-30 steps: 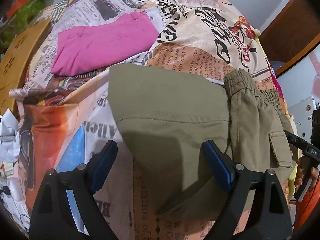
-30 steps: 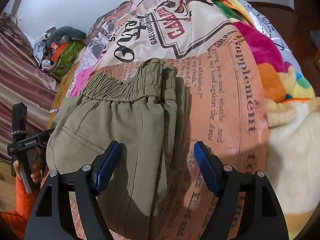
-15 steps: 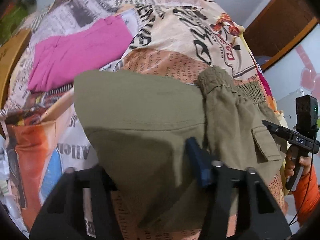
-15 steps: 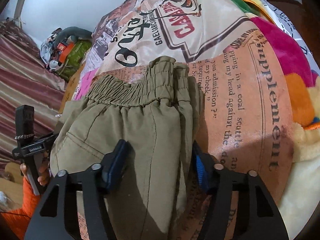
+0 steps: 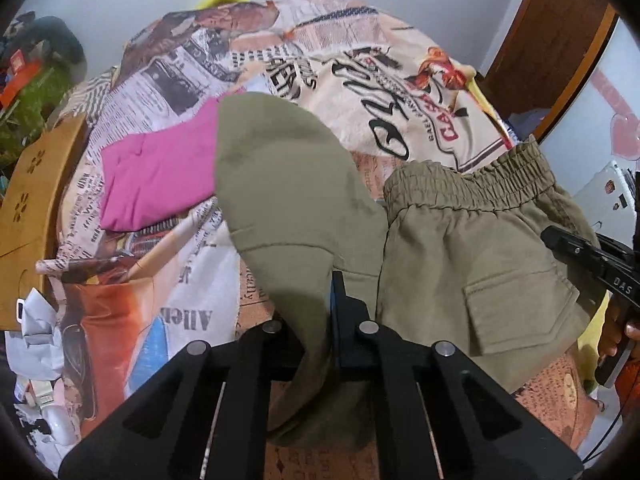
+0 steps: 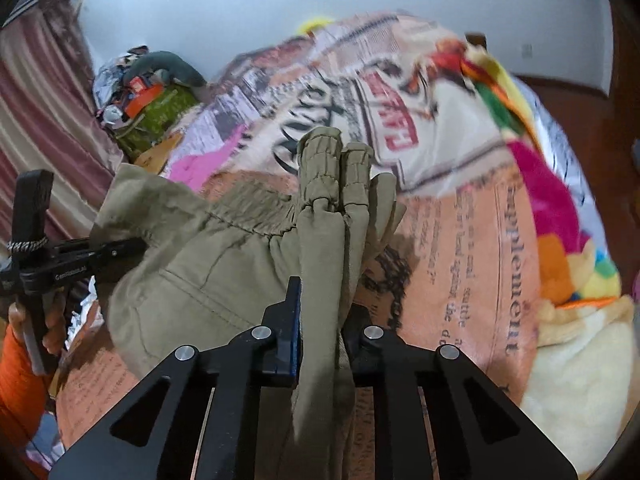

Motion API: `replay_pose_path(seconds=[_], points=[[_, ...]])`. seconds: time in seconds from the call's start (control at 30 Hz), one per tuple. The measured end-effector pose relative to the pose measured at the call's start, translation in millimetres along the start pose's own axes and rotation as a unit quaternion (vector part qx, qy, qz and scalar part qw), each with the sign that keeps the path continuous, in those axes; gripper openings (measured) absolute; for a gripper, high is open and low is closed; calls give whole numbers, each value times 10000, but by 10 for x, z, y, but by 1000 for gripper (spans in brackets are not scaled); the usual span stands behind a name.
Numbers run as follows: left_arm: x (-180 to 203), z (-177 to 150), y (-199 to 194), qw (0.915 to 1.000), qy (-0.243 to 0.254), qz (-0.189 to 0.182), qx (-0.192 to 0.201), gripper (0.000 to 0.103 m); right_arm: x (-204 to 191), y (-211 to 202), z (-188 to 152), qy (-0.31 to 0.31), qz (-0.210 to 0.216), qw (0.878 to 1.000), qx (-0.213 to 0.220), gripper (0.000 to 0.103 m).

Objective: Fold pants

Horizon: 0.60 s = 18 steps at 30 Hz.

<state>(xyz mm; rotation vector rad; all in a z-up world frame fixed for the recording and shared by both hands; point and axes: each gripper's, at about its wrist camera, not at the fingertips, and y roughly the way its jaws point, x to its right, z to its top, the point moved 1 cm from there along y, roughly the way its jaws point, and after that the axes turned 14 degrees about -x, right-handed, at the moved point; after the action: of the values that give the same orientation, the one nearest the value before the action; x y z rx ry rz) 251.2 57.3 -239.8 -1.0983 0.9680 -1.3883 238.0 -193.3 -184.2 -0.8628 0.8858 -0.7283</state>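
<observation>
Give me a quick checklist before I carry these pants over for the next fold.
1. Left gripper shut on the pants: ok, cloth is pinched between its fingers.
2. Right gripper shut on the pants: ok, it clamps the side by the waistband.
3. All layers caught on the right: cannot tell, the folds bunch between the fingers.
4. Leg end lifted off the bedspread: ok, it hangs up over the left gripper.
5. Pink garment out of the way: not ok, the raised leg overlaps it in the left view; contact cannot be told.
6. Pocket flap lying flat: ok.
</observation>
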Motion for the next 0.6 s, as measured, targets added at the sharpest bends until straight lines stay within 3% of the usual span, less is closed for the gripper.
replay_pose_path(seconds=[0.37, 0.6], points=[[-118, -167, -512, 9986, -53, 139, 514, 7, -486, -336, 179, -518, -79, 9969, 593, 10], [-302, -118, -868, 9942, -5, 491, 961, 7, -802, -380, 423, -804, -112, 9932, 830, 10]])
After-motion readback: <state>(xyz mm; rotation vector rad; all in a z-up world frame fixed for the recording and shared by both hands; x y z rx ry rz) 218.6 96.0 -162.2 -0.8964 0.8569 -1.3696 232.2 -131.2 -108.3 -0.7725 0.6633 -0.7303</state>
